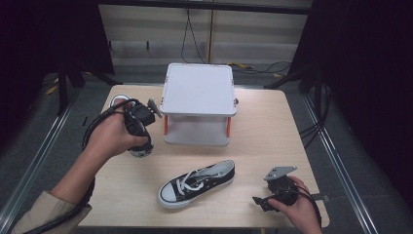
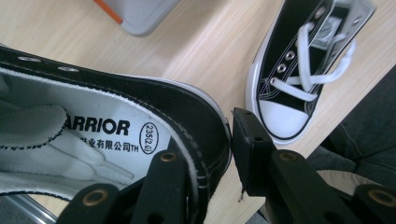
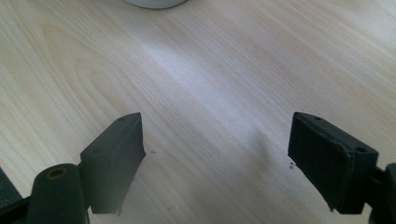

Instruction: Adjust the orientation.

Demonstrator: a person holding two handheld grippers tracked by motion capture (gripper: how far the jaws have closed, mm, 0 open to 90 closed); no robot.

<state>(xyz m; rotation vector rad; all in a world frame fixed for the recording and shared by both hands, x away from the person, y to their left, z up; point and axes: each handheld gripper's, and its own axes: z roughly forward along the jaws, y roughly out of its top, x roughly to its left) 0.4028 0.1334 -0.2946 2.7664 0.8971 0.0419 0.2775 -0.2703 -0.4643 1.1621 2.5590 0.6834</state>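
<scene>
The left gripper had its fingers pinching the heel wall of a black canvas sneaker: one finger sat inside the shoe against the white lining, the other outside against the black canvas, with the wall between them. The insole showed printed lettering and a size mark in an oval. In the high view this gripper was held in the person's left hand just left of the white two-tier stand, and the held shoe was mostly hidden behind the hand and gripper.

The right gripper had its fingers spread wide, holding nothing, over bare wood of the counter. In the high view it sat in the right hand, well to the front right of the stand, near the counter's front edge.

A second black sneaker with white laces and a white toe cap lay on the counter in front of the stand, toe toward the front left, between the two grippers. It also appeared in the left gripper view, apart from the held shoe.

The stand's top tray and the lower shelf beneath it, between orange posts, carried nothing visible.
</scene>
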